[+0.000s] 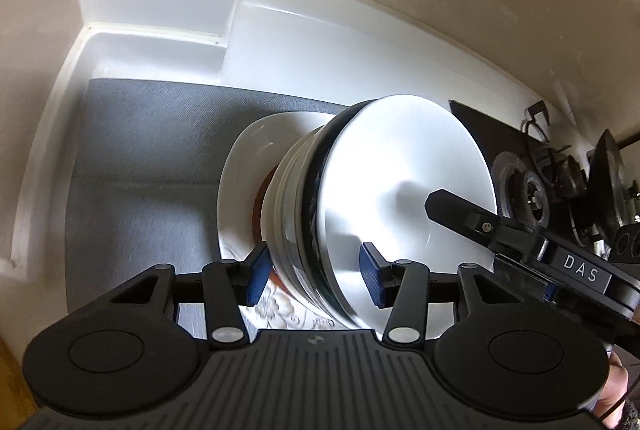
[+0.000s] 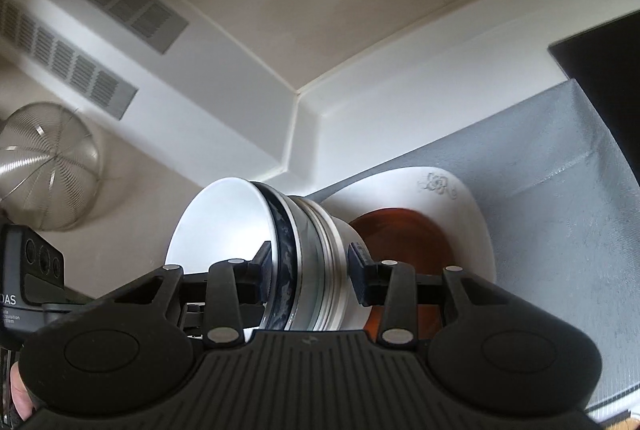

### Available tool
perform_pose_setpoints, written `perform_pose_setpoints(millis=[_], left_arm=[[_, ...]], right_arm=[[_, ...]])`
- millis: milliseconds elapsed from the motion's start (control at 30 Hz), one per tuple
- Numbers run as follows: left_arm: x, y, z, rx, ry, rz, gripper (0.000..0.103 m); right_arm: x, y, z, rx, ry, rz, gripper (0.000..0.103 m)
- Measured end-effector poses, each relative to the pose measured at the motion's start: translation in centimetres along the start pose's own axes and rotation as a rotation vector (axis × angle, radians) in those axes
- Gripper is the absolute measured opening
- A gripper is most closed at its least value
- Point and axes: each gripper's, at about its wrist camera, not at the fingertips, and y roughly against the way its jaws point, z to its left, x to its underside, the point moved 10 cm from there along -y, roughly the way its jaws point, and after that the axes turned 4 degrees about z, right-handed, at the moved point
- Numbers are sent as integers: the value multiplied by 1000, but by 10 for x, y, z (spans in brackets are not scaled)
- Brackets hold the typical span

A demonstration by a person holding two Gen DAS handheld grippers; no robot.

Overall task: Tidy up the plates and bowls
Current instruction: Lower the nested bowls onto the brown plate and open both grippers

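Note:
A stack of nested bowls (image 1: 320, 213), white inside with a dark blue patterned outer bowl, sits over a brown plate (image 2: 400, 242) on a white flower-printed plate (image 1: 236, 189). It also shows in the right wrist view (image 2: 304, 262). My left gripper (image 1: 312, 276) has its blue pads on either side of the stack's rims. My right gripper (image 2: 308, 272) clamps the stack from the opposite side, one finger inside the top bowl. Its finger (image 1: 460, 209) reaches into the top bowl in the left wrist view. Both look closed on the stack.
The plates rest on a grey mat (image 1: 140, 169) in a white counter corner (image 1: 168, 41). A black gas stove (image 1: 532, 185) stands beside the mat. A metal mesh strainer (image 2: 44, 169) hangs on the wall, under a vent hood (image 2: 92, 9).

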Motion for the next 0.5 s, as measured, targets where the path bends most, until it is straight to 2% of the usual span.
perform_pose_setpoints(millis=[267,500], left_arm=[[-20,-30,-4,-39,-23,16,51],[-14,-56,-4,-34,-20,10,52]], right_arm=[[1,-21,-25,30,-16,18,44],[8,-35,-48,68,-40,15,46]])
